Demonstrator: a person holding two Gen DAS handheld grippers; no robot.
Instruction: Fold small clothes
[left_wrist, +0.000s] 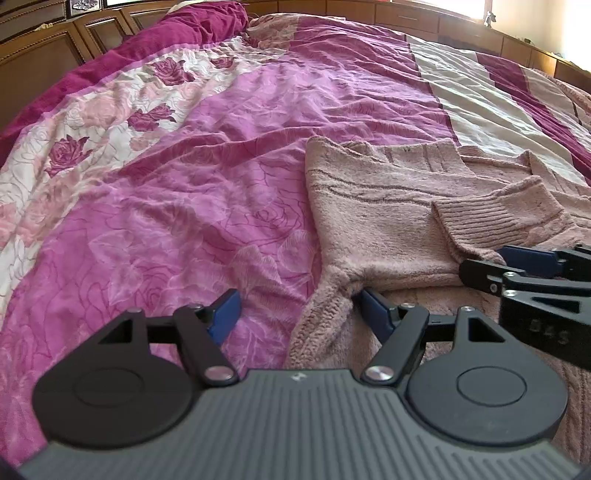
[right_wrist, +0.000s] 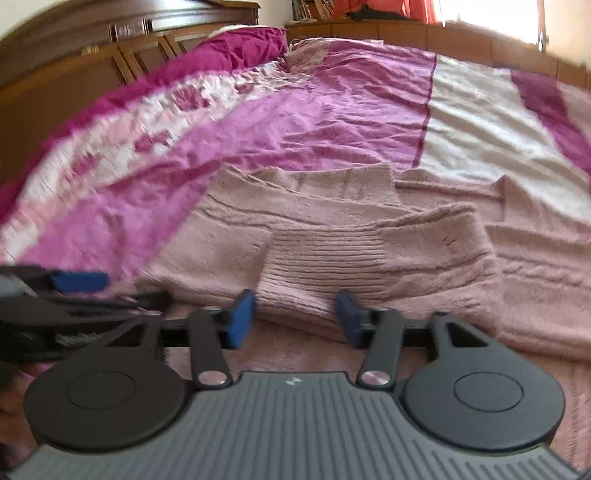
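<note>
A pale pink knitted sweater (left_wrist: 376, 214) lies on the bed, partly folded, with a ribbed sleeve cuff (left_wrist: 480, 218) laid across its body. My left gripper (left_wrist: 299, 310) is open at the sweater's near left edge; its right blue fingertip (left_wrist: 373, 308) touches the knit. My right gripper (right_wrist: 295, 314) is open, its jaws on either side of the ribbed cuff (right_wrist: 325, 273). The right gripper also shows in the left wrist view (left_wrist: 524, 266), and the left gripper's blue finger in the right wrist view (right_wrist: 79, 281).
The bed is covered by a wrinkled magenta and pink floral bedspread (left_wrist: 184, 177) with a white stripe (left_wrist: 480, 96). A wooden headboard (left_wrist: 44, 55) and low wooden panels (left_wrist: 406, 14) run round the far side. A bright window (right_wrist: 517, 18) is at the back right.
</note>
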